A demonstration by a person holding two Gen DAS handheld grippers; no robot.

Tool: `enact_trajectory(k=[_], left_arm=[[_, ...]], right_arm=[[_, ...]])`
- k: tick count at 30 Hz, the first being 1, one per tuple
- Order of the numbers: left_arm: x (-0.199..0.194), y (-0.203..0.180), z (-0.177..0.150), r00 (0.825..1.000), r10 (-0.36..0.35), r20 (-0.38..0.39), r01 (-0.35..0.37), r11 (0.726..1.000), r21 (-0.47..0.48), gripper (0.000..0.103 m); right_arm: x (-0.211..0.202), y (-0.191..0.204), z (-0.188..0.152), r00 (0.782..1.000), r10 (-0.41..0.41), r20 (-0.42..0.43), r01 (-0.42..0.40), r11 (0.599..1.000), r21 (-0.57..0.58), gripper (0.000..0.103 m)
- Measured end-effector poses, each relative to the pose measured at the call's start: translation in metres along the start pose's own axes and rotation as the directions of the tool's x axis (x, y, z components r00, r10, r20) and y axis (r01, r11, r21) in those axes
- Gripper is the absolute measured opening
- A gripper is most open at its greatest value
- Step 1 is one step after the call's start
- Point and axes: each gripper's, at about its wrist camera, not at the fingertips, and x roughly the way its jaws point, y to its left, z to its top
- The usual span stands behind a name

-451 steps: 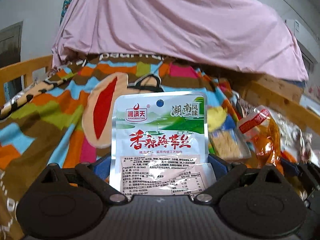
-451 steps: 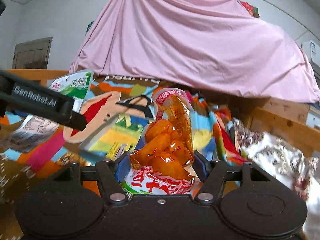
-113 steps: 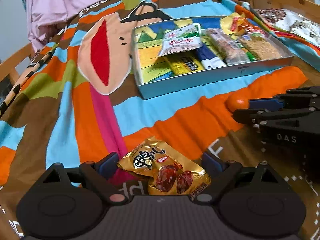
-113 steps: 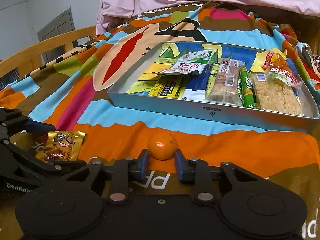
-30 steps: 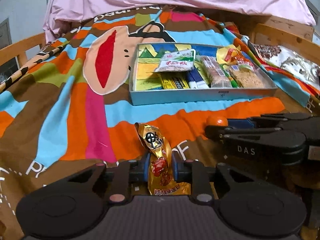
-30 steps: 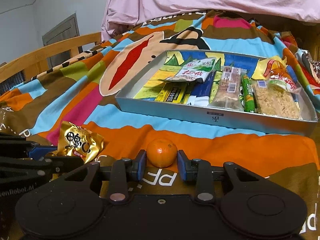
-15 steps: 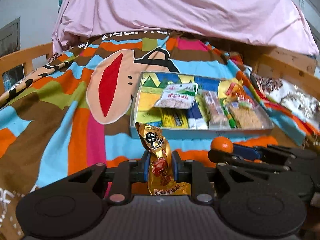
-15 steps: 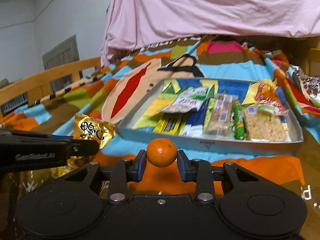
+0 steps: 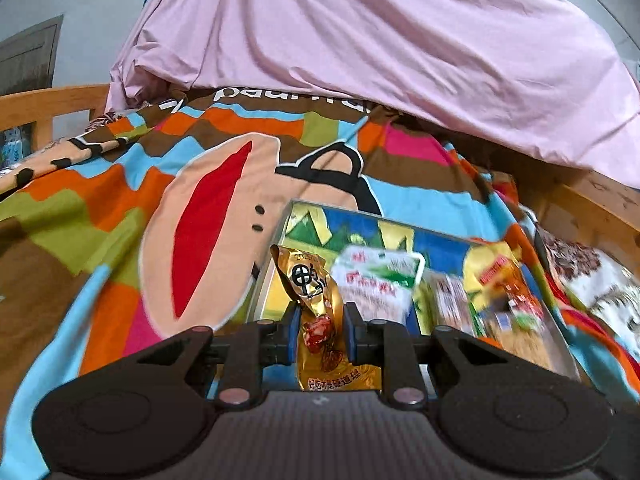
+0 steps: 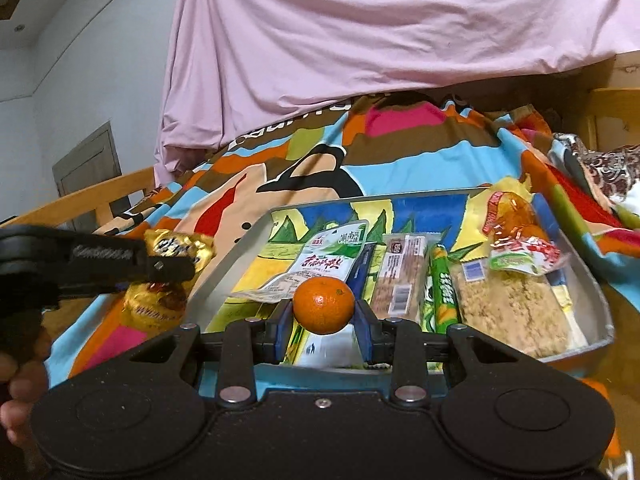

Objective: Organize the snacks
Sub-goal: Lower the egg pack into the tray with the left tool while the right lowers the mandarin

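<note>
Right wrist view shows the metal tray (image 10: 596, 308) on the bright patchwork blanket (image 10: 420, 160) already well stocked: a white-and-green seaweed pouch (image 10: 320, 264), a long bar in clear wrap (image 10: 402, 276), a green stick snack (image 10: 442, 288), a crumbly rice cake (image 10: 508, 312) and a red-and-orange pouch (image 10: 516, 240) lie side by side inside it. Two items look to be left, and both are in the air. The right gripper (image 10: 323, 322) holds a small orange (image 10: 324, 305) pinched between its blue pads, above the tray's near wall. The left gripper (image 9: 319, 338) is clamped narrow on a gold snack packet (image 9: 318, 312), which stands upright between the pads, just short of the tray's left corner. Placing these two appears to be the remaining work. Free floor in the tray is mostly at the far left, so the pouch already lying there may crowd the drop. A pink sheet (image 9: 360, 40) hangs behind, and wooden bed rails (image 10: 88, 196) edge the blanket.
</note>
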Motion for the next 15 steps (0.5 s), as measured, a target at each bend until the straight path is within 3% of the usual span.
enact_trajectory(k=[7,15], left_arm=[[0.044,0.002,0.007,1.0,0.015,-0.018,-0.015,1.0,0.005,0.024],[0.059,0.012,-0.005,0.997,0.016,-0.07,-0.015,1.0,0.027,0.024]], right_arm=[[0.035,-0.005,-0.003,0.998,0.028,-0.048,-0.026,0.999,0.026,0.036],[0.056,0.007,-0.011,0.993,0.014,-0.117,-0.016,1.0,-0.018,0.036]])
